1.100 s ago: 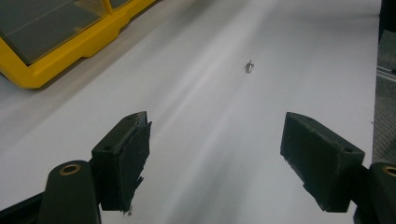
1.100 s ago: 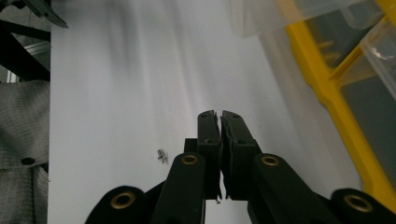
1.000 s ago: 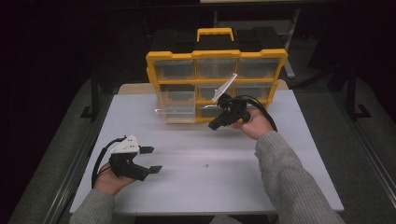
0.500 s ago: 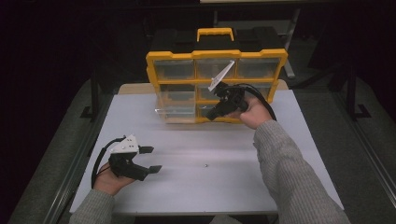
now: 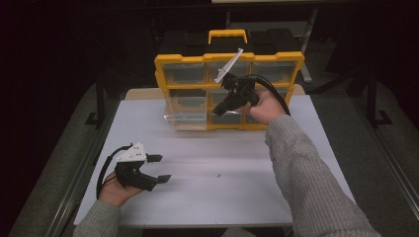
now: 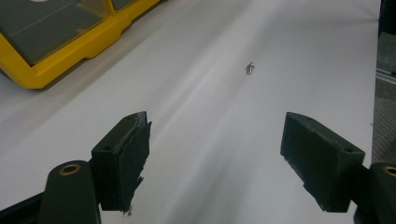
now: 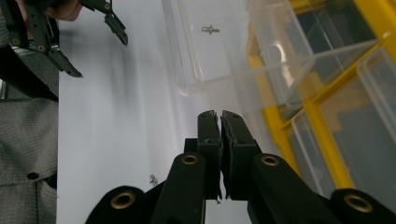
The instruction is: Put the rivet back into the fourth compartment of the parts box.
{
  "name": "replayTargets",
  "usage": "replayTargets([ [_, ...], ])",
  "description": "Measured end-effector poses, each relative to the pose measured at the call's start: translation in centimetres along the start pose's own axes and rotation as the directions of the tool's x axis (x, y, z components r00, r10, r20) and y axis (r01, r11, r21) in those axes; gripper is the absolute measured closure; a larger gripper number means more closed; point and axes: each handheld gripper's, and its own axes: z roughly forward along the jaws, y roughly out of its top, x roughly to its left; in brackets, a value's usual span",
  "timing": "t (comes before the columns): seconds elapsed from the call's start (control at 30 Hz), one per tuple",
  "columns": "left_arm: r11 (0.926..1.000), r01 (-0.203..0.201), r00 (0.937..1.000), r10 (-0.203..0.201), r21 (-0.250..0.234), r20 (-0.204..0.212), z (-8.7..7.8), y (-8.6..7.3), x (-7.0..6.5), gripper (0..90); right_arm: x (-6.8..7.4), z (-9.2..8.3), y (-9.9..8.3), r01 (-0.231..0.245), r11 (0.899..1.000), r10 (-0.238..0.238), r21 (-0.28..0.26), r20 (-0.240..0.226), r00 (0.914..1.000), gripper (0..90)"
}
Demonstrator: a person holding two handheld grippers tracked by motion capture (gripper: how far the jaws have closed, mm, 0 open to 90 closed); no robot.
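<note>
A yellow organizer [image 5: 163,74] with clear drawers stands upright at the back of the white table [image 5: 296,148]. Its lower left drawer [image 5: 185,116] is pulled out, and a small screw [image 7: 210,29] lies inside it. Another small screw [image 5: 218,175] [image 6: 250,67] [image 7: 152,178] lies loose on the table. My right gripper [image 5: 216,111] [image 7: 218,114] hangs in front of the organizer's middle drawers, tilted down towards the open drawer, its jaws shut with nothing between them. My left gripper [image 5: 160,169] [image 6: 215,140] [image 7: 100,56] rests low at the front left, open and empty, facing the loose screw.
The organizer has a yellow handle [image 5: 227,35] and a black top. Several shut clear drawers [image 7: 345,130] fill its front. The table's right edge [image 6: 376,74] drops to dark floor. White surface lies bare between the two grippers.
My right gripper has risen in front of the organizer, from the lower drawer row to the middle one, staying shut. The left gripper has kept still.
</note>
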Motion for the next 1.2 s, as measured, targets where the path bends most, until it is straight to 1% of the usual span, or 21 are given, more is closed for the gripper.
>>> replayTargets([
  [0.1, 1.0, -0.006, 1.0, 0.006, 0.002, -0.001, -0.1, 0.0, 0.0, 23.3, 0.0, -0.3, 0.7, 0.01, 1.0, -0.01, 0.002, 0.01, 0.9999, 85.7],
  [0.47, 1.0, 0.002, 1.0, -0.002, 0.001, 0.0, -0.1, 0.0, 0.0, 23.3, 0.1, -0.6, 3.4, 0.039, 0.999, -0.039, 0.007, 0.018, 0.9991, 85.7],
  [0.57, 1.0, 0.0, 1.0, 0.0, 0.001, 0.0, -0.1, 0.0, 0.0, 23.3, 0.2, -0.3, 4.1, 0.042, 0.999, -0.042, 0.017, 0.017, 0.999, 85.7],
  [0.6, 1.0, -0.001, 1.0, 0.001, 0.001, 0.0, -0.1, 0.0, 0.0, 23.3, 0.2, -0.1, 4.4, 0.053, 0.998, -0.053, 0.017, 0.017, 0.9985, 85.7],
  [0.83, 1.0, -0.002, 1.0, 0.002, 0.0, 0.0, -0.2, 0.0, 0.0, 23.3, 0.2, 1.0, 5.8, 0.064, 0.997, -0.064, 0.035, 0.008, 0.9979, 85.7],
  [0.9, 1.0, 0.006, 1.0, -0.006, -0.003, 0.001, -0.2, -0.1, 0.0, 23.3, 0.2, 1.4, 6.1, 0.058, 0.997, -0.058, 0.043, 0.008, 0.9983, 85.7],
  [0.97, 1.0, 0.003, 1.0, -0.003, -0.005, 0.0, -0.2, -0.1, 0.0, 23.3, 0.1, 1.7, 6.4, 0.065, 0.997, -0.065, 0.042, 0.006, 0.9979, 85.7],
  [1.0, 1.0, 0.0, 1.0, 0.0, -0.005, 0.0, -0.2, -0.1, 0.1, 23.3, 0.1, 1.9, 6.5, 0.059, 0.997, -0.059, 0.042, 0.002, 0.9982, 85.7],
  [1.03, 1.0, 0.001, 1.0, -0.001, -0.006, 0.0, -0.2, -0.1, 0.1, 23.3, 0.1, 2.0, 6.6, 0.064, 0.997, -0.064, 0.043, 0.003, 0.9979, 85.7],
  [1.2, 1.0, -0.002, 1.0, 0.002, -0.004, 0.001, -0.2, -0.1, 0.1, 23.2, 0.0, 2.9, 6.9, 0.059, 0.997, -0.059, 0.051, 0.003, 0.9982, 85.6],
])
